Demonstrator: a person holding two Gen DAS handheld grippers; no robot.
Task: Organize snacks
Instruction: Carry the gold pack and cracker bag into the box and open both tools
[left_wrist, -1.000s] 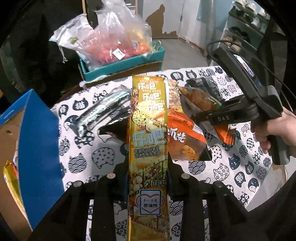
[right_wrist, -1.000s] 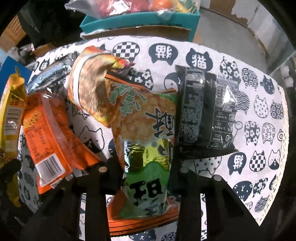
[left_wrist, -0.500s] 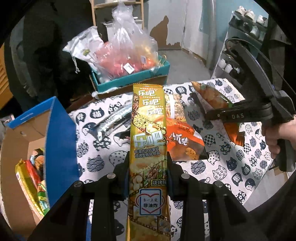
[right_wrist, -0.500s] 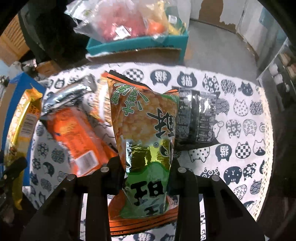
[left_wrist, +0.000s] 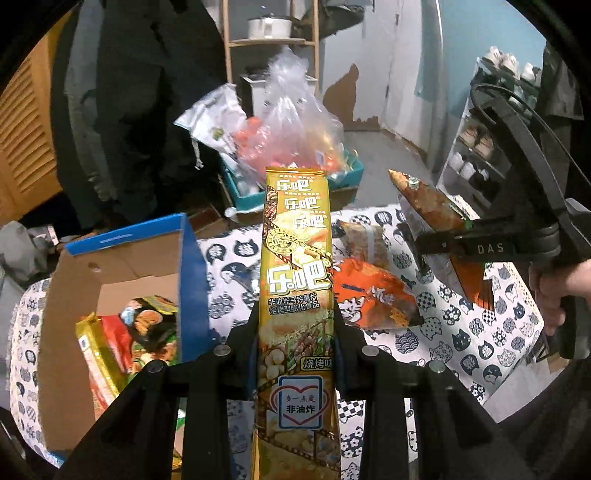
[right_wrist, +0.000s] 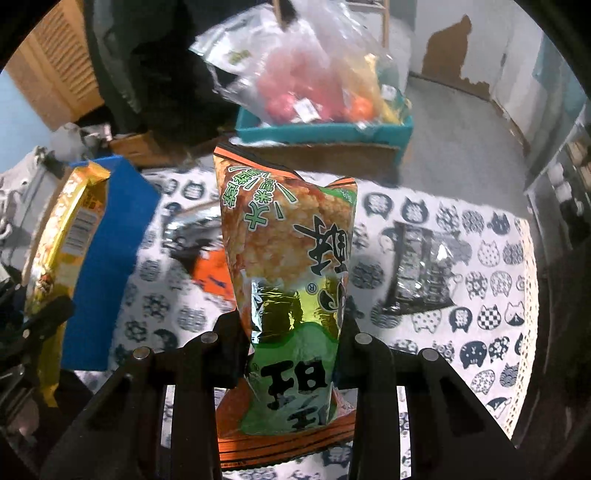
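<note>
My left gripper (left_wrist: 295, 332) is shut on a long yellow snack packet (left_wrist: 297, 280), held up above the cat-print tablecloth (left_wrist: 461, 332). My right gripper (right_wrist: 293, 325) is shut on an orange and green rice cracker bag (right_wrist: 288, 240), also lifted off the table; it shows from the side in the left wrist view (left_wrist: 436, 218). An open blue cardboard box (left_wrist: 140, 280) with several snack packs inside stands at the left. An orange snack bag (left_wrist: 373, 302) and a black packet (right_wrist: 421, 273) lie on the table.
A teal box (right_wrist: 325, 129) with a clear plastic bag (left_wrist: 291, 125) of goods stands beyond the table's far edge. A silver packet (right_wrist: 188, 232) lies near the blue box. A shoe rack (left_wrist: 480, 147) is at the far right.
Both grippers have risen with their packets and tilted up, so more of the room shows. The blue box's inside has come into the left wrist view.
</note>
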